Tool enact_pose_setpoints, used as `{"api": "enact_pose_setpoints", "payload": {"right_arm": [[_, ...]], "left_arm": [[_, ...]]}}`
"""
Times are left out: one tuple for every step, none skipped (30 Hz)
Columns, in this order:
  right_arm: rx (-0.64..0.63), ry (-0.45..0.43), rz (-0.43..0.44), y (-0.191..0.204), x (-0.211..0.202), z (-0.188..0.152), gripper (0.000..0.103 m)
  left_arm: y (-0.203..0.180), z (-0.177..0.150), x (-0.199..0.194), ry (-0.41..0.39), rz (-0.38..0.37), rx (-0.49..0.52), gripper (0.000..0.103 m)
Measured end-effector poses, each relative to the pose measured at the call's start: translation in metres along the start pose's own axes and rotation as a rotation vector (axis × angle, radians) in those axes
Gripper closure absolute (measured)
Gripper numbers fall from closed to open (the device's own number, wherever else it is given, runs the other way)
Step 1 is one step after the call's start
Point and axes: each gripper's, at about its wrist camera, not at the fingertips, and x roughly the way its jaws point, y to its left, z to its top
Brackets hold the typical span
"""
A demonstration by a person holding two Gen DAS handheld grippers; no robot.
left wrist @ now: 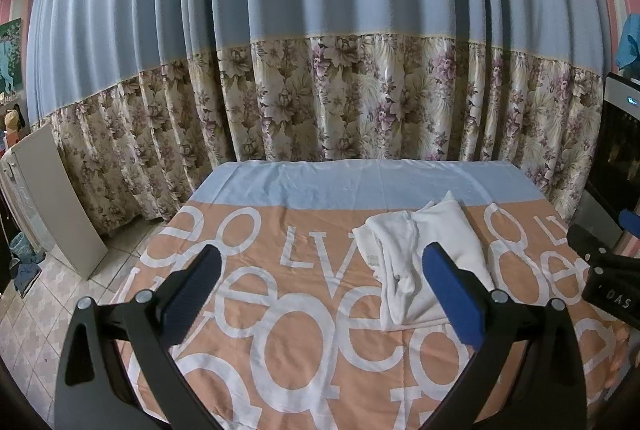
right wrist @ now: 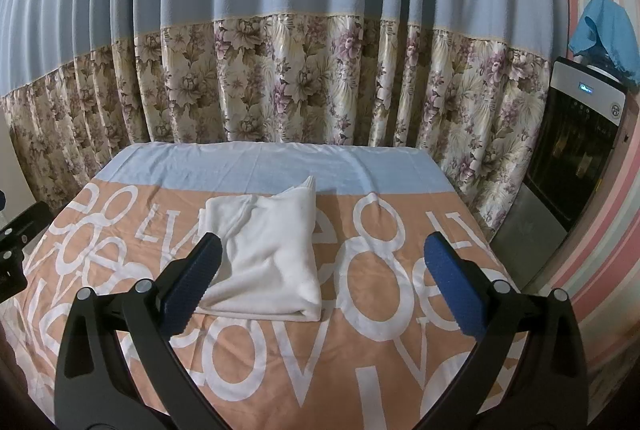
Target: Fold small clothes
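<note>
A small white garment (left wrist: 416, 262) lies folded on the table, which is covered by an orange and blue cloth with white letters (left wrist: 280, 222). In the right wrist view the garment (right wrist: 268, 254) sits centre left on the cloth (right wrist: 380, 350). My left gripper (left wrist: 320, 294) is open and empty above the table, the garment behind its right finger. My right gripper (right wrist: 320, 286) is open and empty, held above the table with the garment behind its left finger. The right gripper's body (left wrist: 608, 282) shows at the left wrist view's right edge.
A blue and floral curtain (left wrist: 320, 69) hangs right behind the table. A water dispenser (right wrist: 576, 149) with a blue cloth on top stands at the right. A white board (left wrist: 56, 205) leans at the left over a tiled floor (left wrist: 80, 302).
</note>
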Motion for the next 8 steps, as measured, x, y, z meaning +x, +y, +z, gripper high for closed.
{"api": "enact_pose_setpoints", "payload": {"right_arm": [[0.0,0.0,0.0,0.0003,0.0,-0.0005,0.003],[0.0,-0.001,0.0,0.0002,0.0,0.0001,0.003],[0.0,0.0,0.0,0.0002,0.0001,0.0002,0.003],[0.0,-0.001,-0.001,0.0003,0.0001,0.0,0.003],[0.0,0.0,0.0,0.0001,0.0002,0.0003,0.003],[-0.001,0.0,0.001,0.0001,0.0003,0.0004,0.003],[-0.001,0.0,0.001,0.0004,0.0004,-0.0001,0.003],[-0.001,0.0,-0.001,0.0005,0.0003,0.0004,0.003]], "left_arm": [[0.0012,-0.0007,0.0,0.002,-0.003,-0.002,0.002],[0.0024,0.0002,0.0,0.004,-0.006,-0.002,0.002],[0.0037,-0.0001,0.0008,0.008,-0.01,-0.002,0.002],[0.0051,0.0001,0.0013,0.012,-0.011,-0.002,0.002],[0.0063,0.0006,0.0013,0.013,-0.013,-0.001,0.002],[0.007,0.0002,0.0013,0.013,-0.012,0.0,0.002],[0.0073,0.0002,0.0014,0.013,-0.012,0.001,0.002],[0.0067,0.0008,0.0014,0.012,-0.011,0.0,0.002]]}}
